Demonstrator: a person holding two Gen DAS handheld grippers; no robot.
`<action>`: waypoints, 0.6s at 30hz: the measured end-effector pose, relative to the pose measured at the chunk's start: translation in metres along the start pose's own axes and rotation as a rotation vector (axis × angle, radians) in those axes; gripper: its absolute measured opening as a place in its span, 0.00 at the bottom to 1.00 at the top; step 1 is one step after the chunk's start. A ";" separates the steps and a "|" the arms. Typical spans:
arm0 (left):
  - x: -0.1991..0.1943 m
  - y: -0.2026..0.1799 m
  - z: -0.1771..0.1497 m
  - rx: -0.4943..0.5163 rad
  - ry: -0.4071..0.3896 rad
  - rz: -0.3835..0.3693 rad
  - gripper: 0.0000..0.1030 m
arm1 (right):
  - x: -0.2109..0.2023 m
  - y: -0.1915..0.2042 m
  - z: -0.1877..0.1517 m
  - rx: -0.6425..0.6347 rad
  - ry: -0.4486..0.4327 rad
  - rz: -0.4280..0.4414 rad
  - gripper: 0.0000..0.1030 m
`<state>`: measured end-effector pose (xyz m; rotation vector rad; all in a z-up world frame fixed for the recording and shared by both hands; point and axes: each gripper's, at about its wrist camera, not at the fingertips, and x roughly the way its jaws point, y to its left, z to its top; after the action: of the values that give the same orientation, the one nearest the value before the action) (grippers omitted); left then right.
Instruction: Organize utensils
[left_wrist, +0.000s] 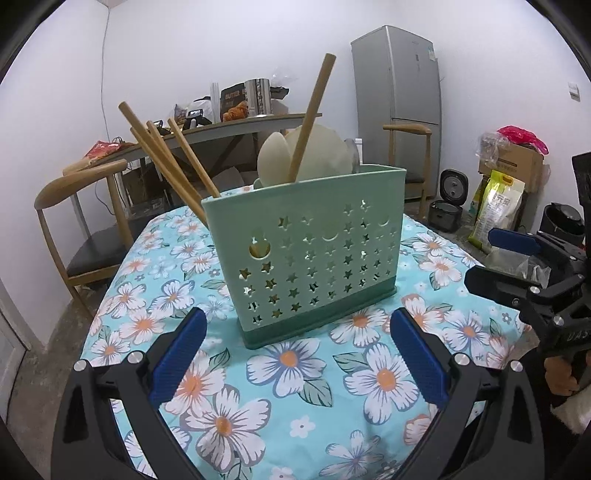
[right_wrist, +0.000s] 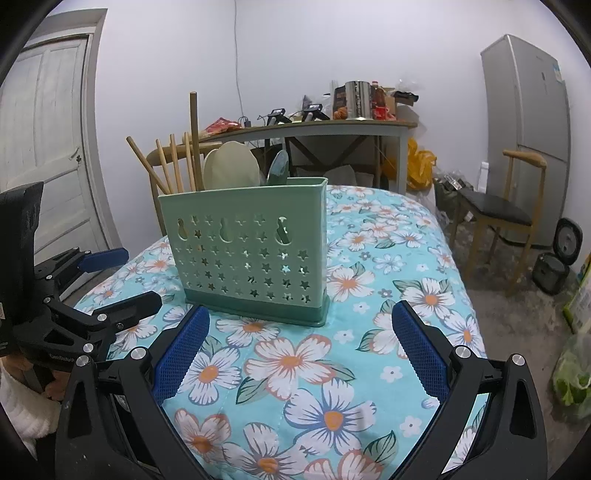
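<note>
A green utensil holder (left_wrist: 314, 254) (right_wrist: 247, 247) with star cut-outs stands upright on the floral tablecloth (left_wrist: 295, 387) (right_wrist: 295, 369). Wooden chopsticks (left_wrist: 166, 162) (right_wrist: 173, 166) lean out of its left end. A long wooden handle (left_wrist: 312, 114) (right_wrist: 193, 136) and cream spoon bowls (left_wrist: 295, 155) (right_wrist: 231, 166) stick up from the middle; a grey utensil (right_wrist: 279, 168) sits toward the right end. My left gripper (left_wrist: 297, 325) is open just short of the holder, nothing between its fingers. My right gripper (right_wrist: 301, 321) is open too, in front of the holder's right corner.
Wooden chairs (left_wrist: 77, 206) (right_wrist: 509, 206) stand beside the table. A cluttered desk (right_wrist: 332, 125) lines the far wall, a grey fridge (left_wrist: 399, 81) (right_wrist: 532, 122) beside it. Rice cookers (left_wrist: 448, 206), a box and bags sit on the floor. A white door (right_wrist: 48, 147) is at left.
</note>
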<state>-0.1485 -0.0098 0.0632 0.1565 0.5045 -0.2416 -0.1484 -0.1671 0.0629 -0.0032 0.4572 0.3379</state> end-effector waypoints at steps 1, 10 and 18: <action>0.000 0.000 0.000 0.001 0.001 0.002 0.95 | 0.000 0.000 0.000 0.001 0.000 0.001 0.92; 0.000 -0.001 -0.001 0.006 -0.003 0.008 0.95 | 0.000 -0.001 -0.001 0.009 0.001 0.002 0.92; 0.000 -0.003 -0.002 0.016 -0.010 0.025 0.95 | 0.000 0.001 -0.001 0.003 0.005 0.001 0.92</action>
<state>-0.1504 -0.0120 0.0617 0.1772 0.4910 -0.2223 -0.1488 -0.1663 0.0618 -0.0005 0.4627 0.3382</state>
